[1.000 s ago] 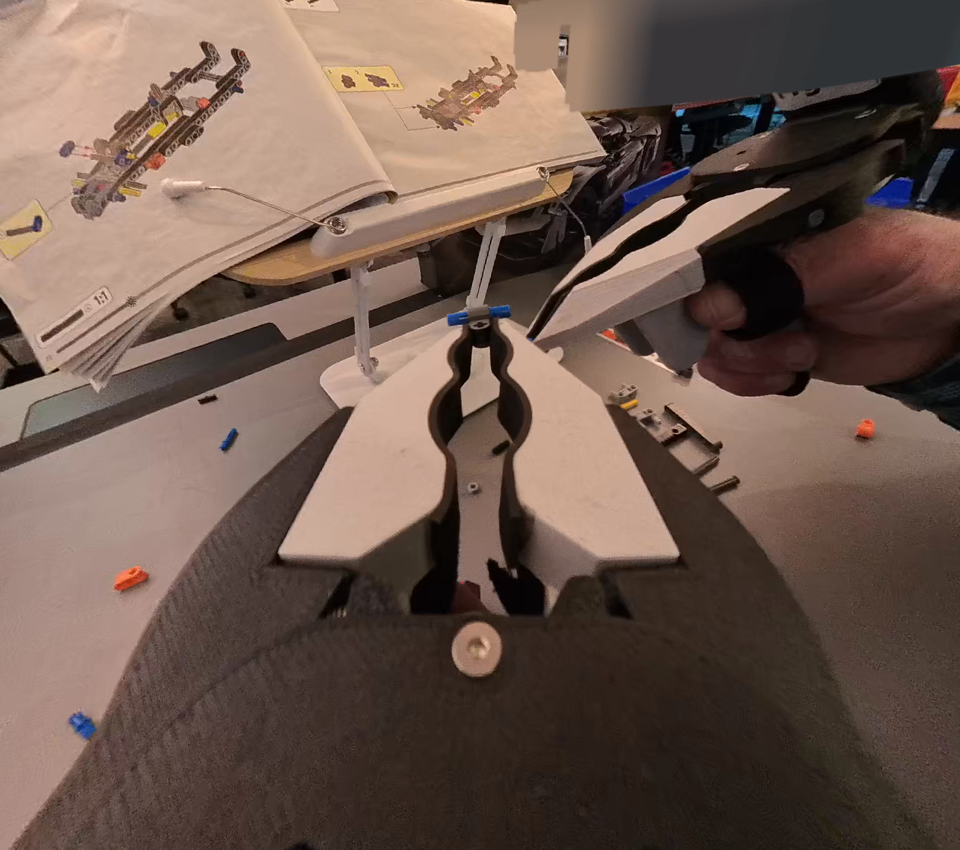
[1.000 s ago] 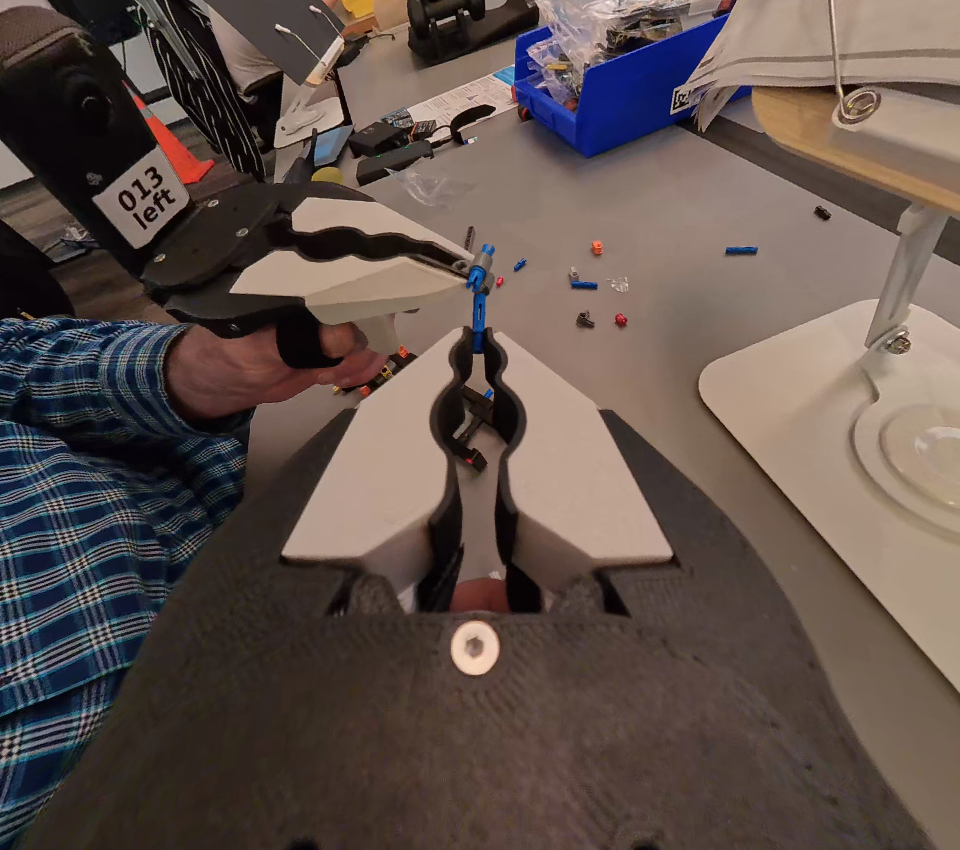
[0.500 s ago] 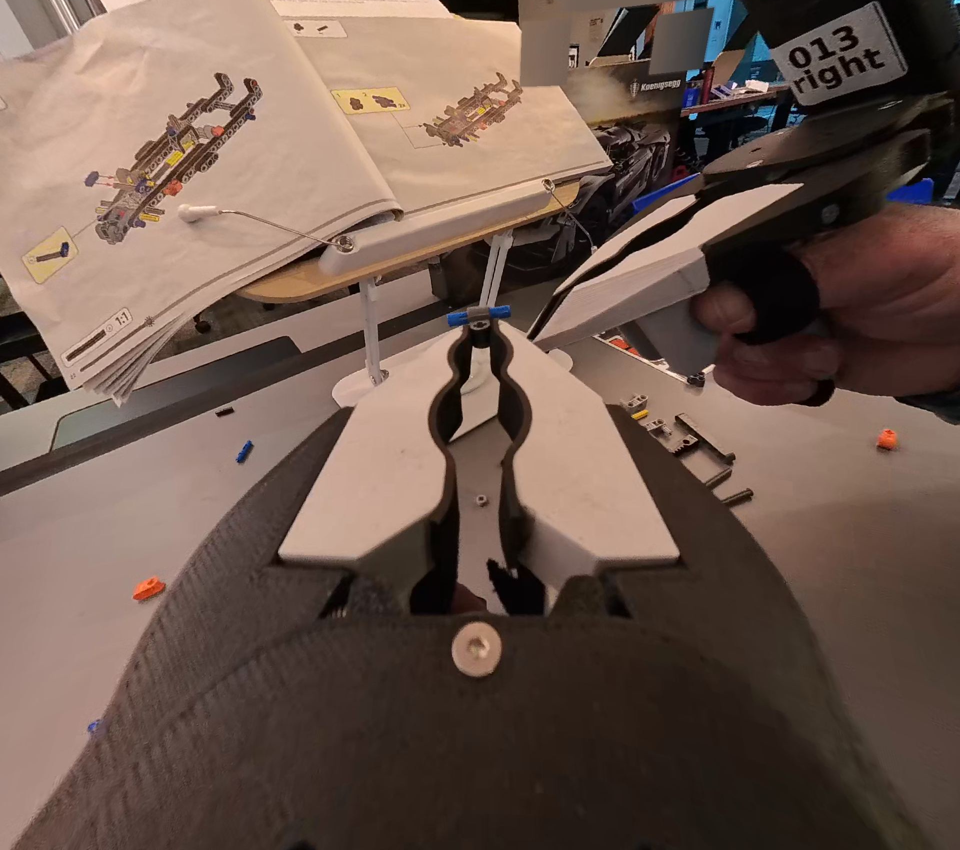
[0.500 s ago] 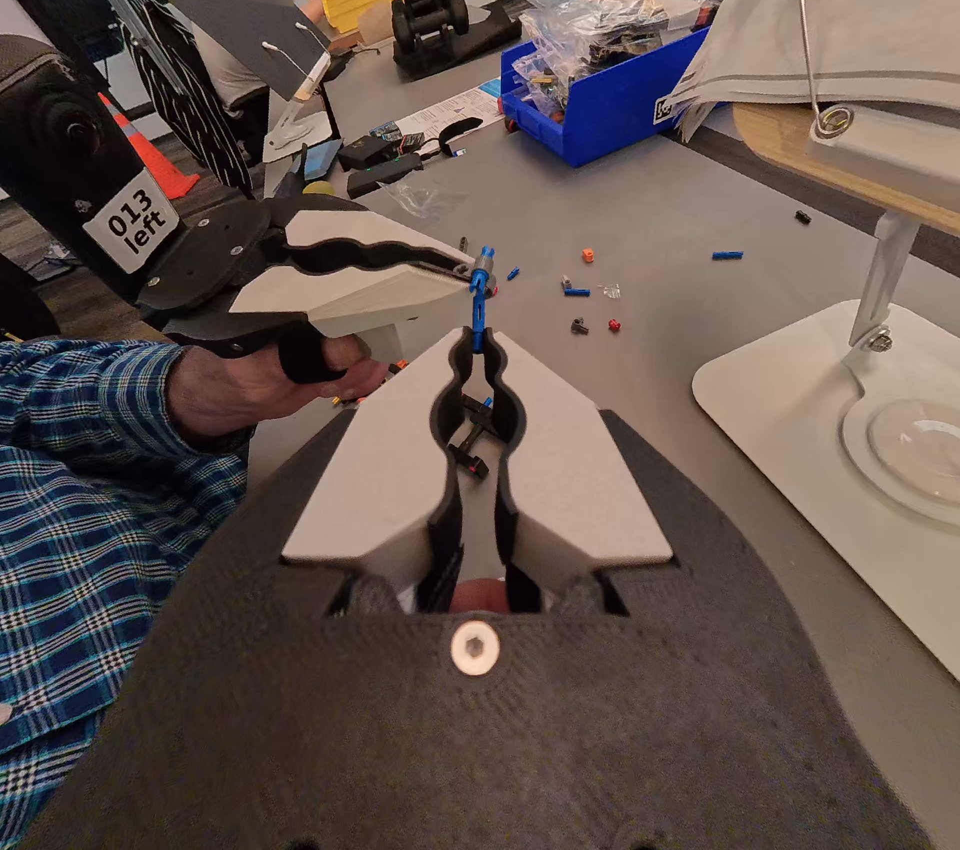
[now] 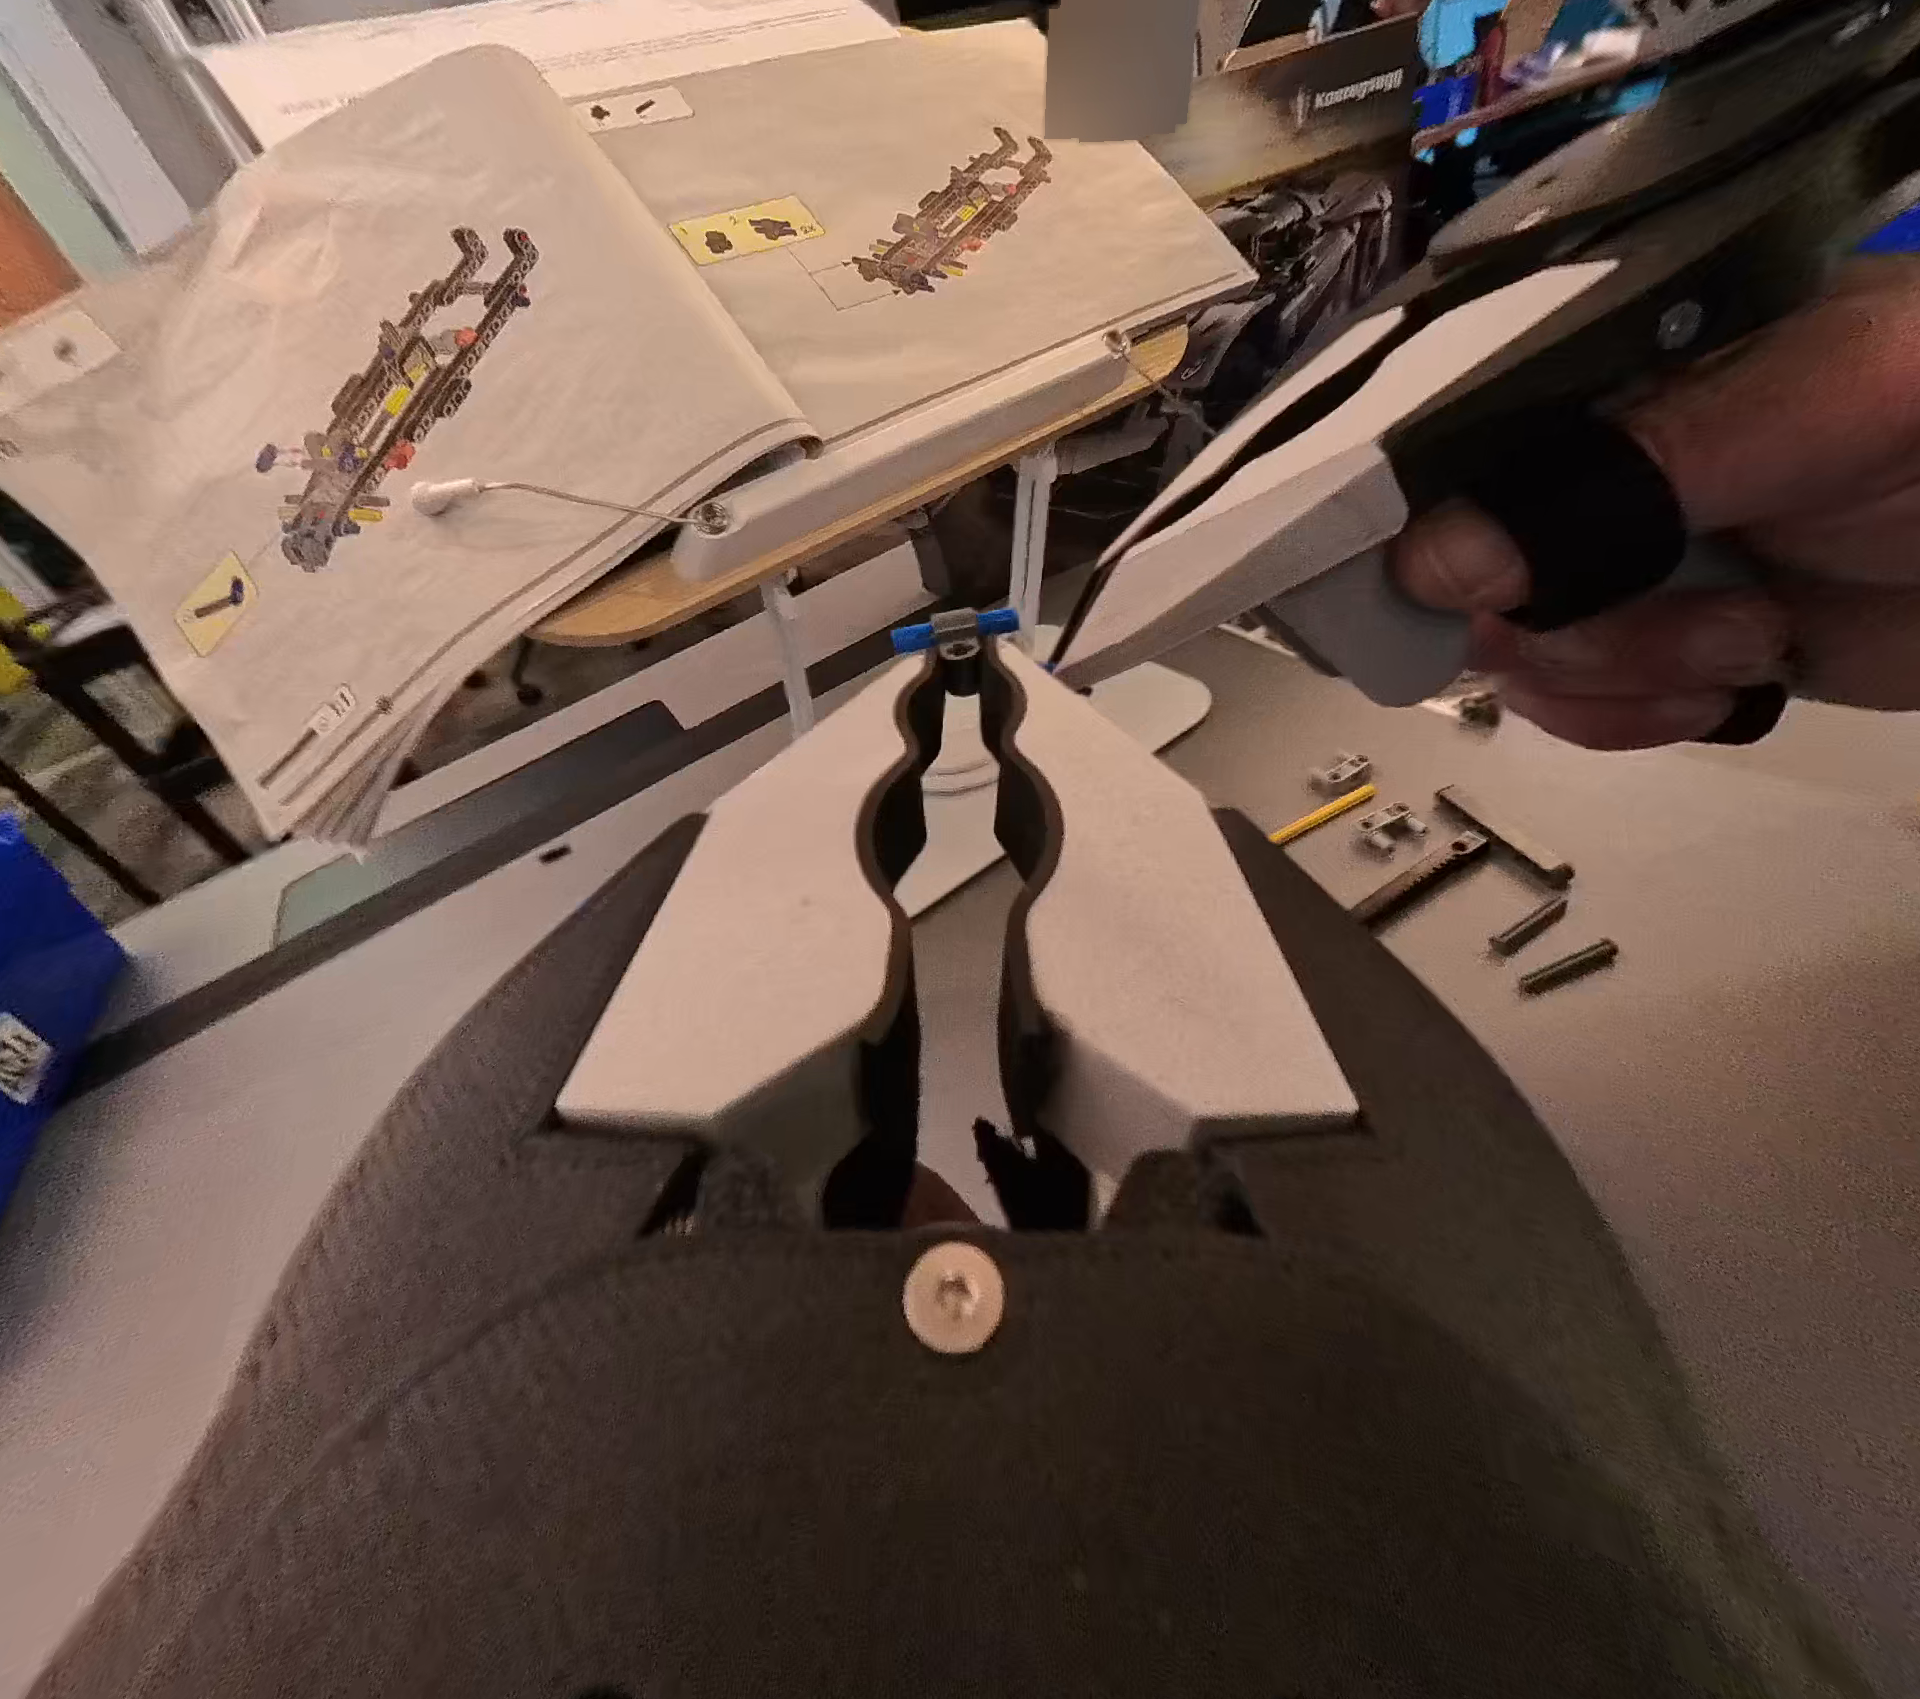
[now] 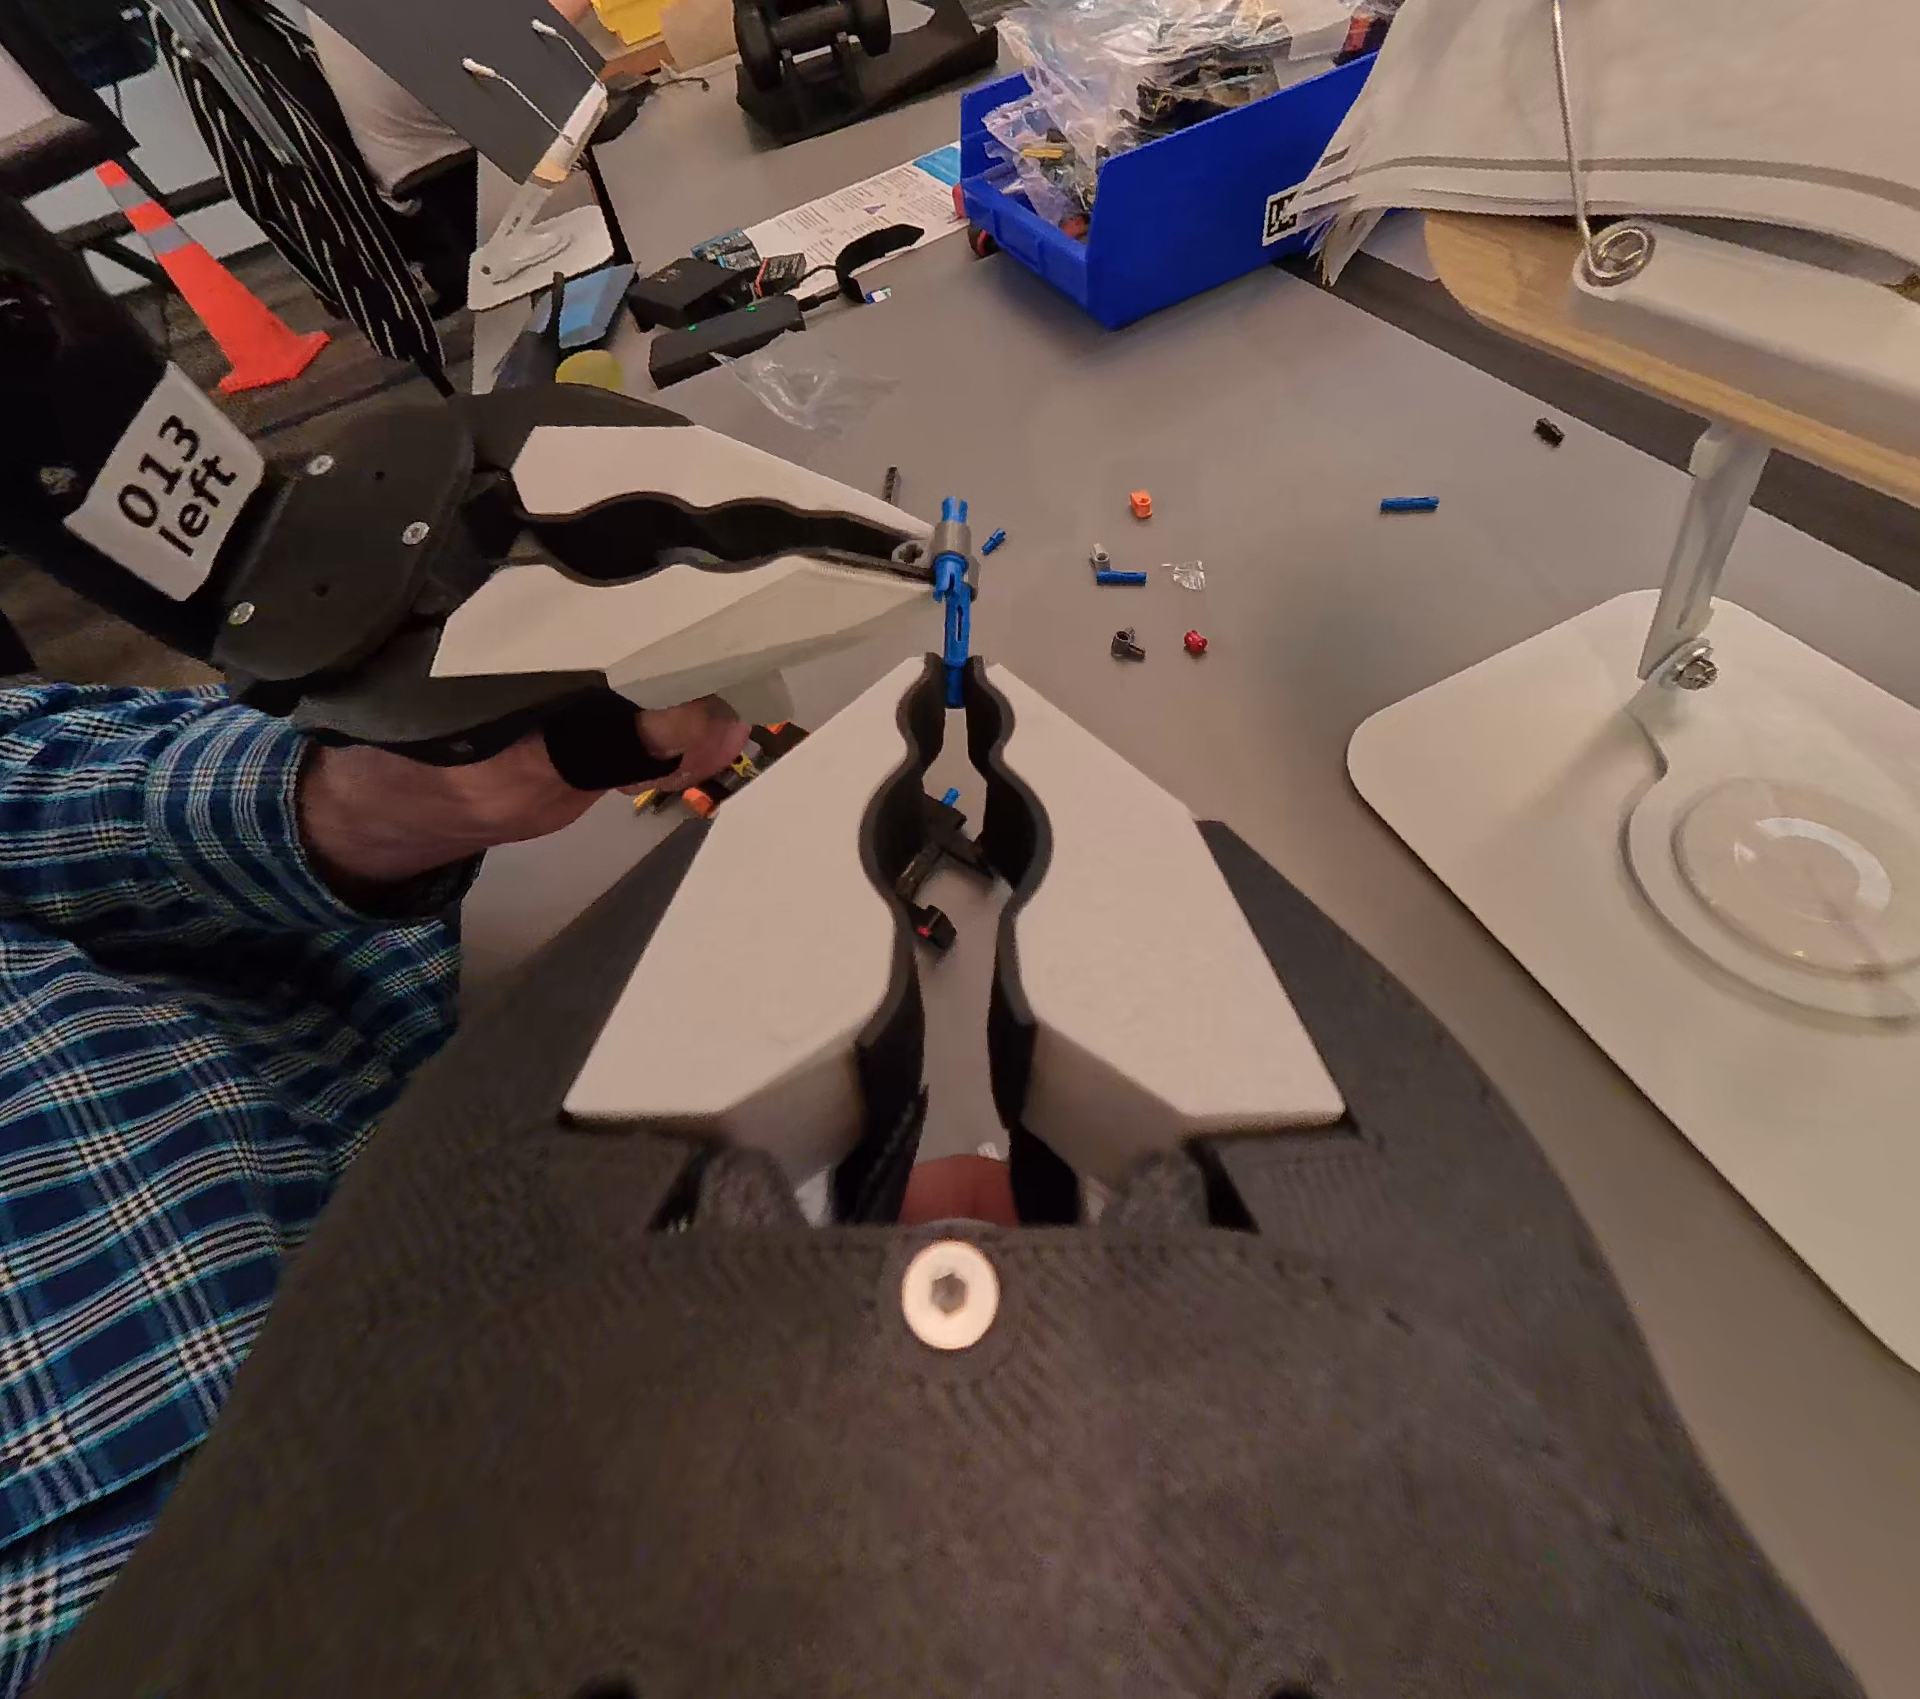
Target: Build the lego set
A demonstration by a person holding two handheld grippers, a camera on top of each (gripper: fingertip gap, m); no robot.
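Both grippers rose a bit vs 1 s ago; book stand sits lower in the left wrist view now, more of the far room shows, and the pin-in-connector grip looks unchanged.

L to R:
- Left grey-and-black hand-held gripper [image 6: 935,574]: clenched on a small grey tubular connector piece [image 6: 951,543], jaws pinched right at the tips. In its own view the tips [image 5: 961,662] hold the same connector [image 5: 956,626].
- Long blue plastic pin/axle [image 6: 951,621] runs through the connector, sticking out both ends, held mid-air above the grey tabletop [image 6: 1247,423], not resting on it.
- Right grey-and-black hand-held gripper [image 6: 951,683]: clenched on the pin's lower end, jaws nearly closed round it. In the left view only its fingers' side shows [image 5: 1247,527], tip just beside the connector.
- Further R: white page-holder stand base [image 6: 1558,818], open instruction booklet with model diagrams [image 5: 623,299] on the wooden rest.
- Loose bits on the table: blue pins, orange and red small parts [image 6: 1141,503], dark beams and a yellow axle [image 5: 1325,813].

Step, my read: seating the blue pin in the grey connector, a small sub-assembly early in the build. Can't tell if it's fully seated.

Next probably needs: push along the pin's axis w/ the right, left holding the connector steady, both kept aligned so the pin doesn't cock or slip. Then check vs the booklet.
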